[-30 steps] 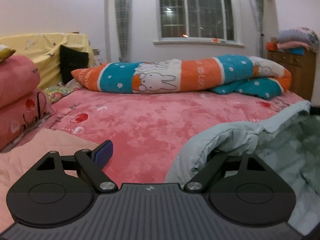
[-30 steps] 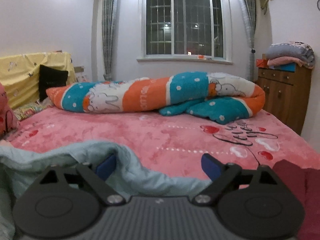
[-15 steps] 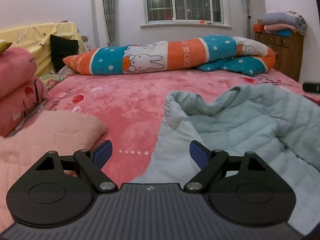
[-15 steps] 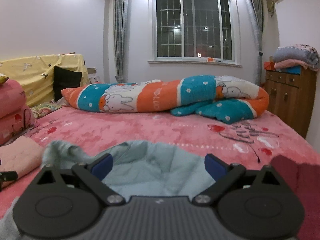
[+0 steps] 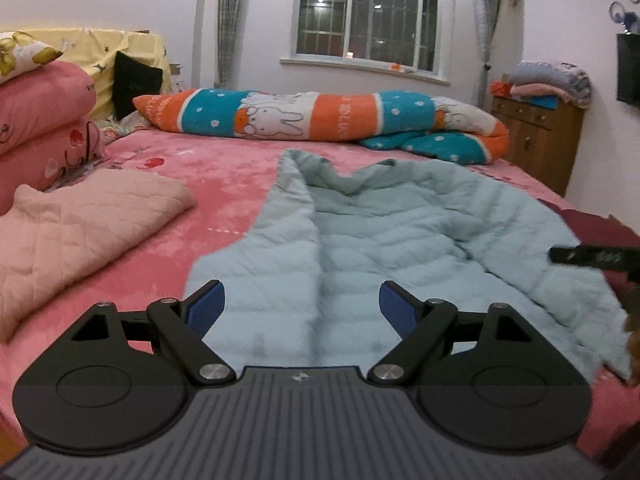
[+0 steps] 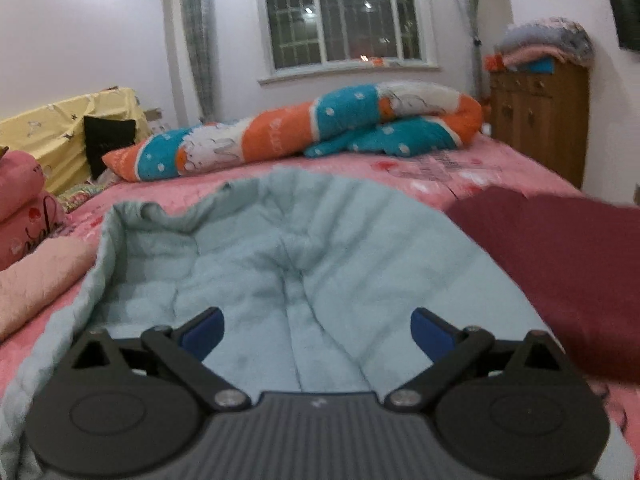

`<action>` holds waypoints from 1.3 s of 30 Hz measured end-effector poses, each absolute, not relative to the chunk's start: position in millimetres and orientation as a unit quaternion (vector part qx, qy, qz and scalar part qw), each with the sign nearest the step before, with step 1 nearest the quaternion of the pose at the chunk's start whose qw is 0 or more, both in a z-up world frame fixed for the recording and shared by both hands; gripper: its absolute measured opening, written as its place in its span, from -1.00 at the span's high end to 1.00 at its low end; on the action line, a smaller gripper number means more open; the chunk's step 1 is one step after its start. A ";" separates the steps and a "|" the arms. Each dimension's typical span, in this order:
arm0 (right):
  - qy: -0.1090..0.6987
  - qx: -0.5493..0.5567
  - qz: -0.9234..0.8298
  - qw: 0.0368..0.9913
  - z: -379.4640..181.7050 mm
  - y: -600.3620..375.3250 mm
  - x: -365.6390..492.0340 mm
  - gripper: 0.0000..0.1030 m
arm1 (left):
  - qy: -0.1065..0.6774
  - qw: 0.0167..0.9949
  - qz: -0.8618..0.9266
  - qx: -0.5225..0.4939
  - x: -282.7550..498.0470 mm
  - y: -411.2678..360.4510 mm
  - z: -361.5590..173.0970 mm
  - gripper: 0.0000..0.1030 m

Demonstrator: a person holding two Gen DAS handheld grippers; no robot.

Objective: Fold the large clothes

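A large pale green quilted jacket lies spread out on the pink bed, collar end pointing toward the window. In the right wrist view the same jacket fills the middle, its collar edge curled up at the far left. My left gripper hovers open above the jacket's near hem, with nothing between its blue pads. Over the jacket's near part my right gripper is also open and holds nothing. The right gripper's dark tip shows at the right edge of the left wrist view.
A folded peach quilted garment lies left of the jacket. A dark red garment lies to its right. A rolled orange and teal rabbit blanket crosses the far bed. Pink pillows stack at left; a wooden dresser stands at right.
A second ago both grippers were holding up an edge of the green jacket. They let go, and the jacket now lies flat; both grippers have pulled back and risen.
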State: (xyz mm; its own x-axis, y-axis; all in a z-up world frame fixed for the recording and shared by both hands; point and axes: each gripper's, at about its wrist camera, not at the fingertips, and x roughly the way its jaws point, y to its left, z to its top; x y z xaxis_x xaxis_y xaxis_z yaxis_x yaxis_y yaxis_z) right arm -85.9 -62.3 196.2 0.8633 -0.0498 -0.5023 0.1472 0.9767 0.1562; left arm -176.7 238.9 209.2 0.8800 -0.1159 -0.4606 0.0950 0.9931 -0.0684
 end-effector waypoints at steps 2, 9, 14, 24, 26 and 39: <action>0.273 0.110 -0.059 0.954 188.1 -67.9 -96.8 -0.93 | 0.239 0.968 -0.069 -0.023 -190.4 231.2 210.4 -1.00; 0.315 0.146 -0.052 0.936 163.8 -84.3 -126.3 -0.93 | 0.267 0.956 -0.109 -0.043 -214.5 213.1 197.6 -1.00; 0.341 0.163 -0.055 0.924 146.2 -98.7 -129.1 -0.93 | 0.298 0.949 -0.103 -0.030 -220.6 202.7 174.2 -0.99; 0.363 0.200 -0.018 0.910 128.5 -99.4 -117.4 -0.93 | 0.326 0.945 0.010 0.039 -192.4 225.4 140.6 -0.98; 0.363 0.190 -0.017 0.912 127.8 -95.5 -114.8 -0.93 | 0.331 0.943 0.020 0.037 -185.4 232.0 133.3 -0.98; 0.353 0.168 -0.019 0.920 129.5 -88.8 -106.5 -0.93 | 0.334 0.942 0.040 0.015 -161.5 265.8 127.2 0.00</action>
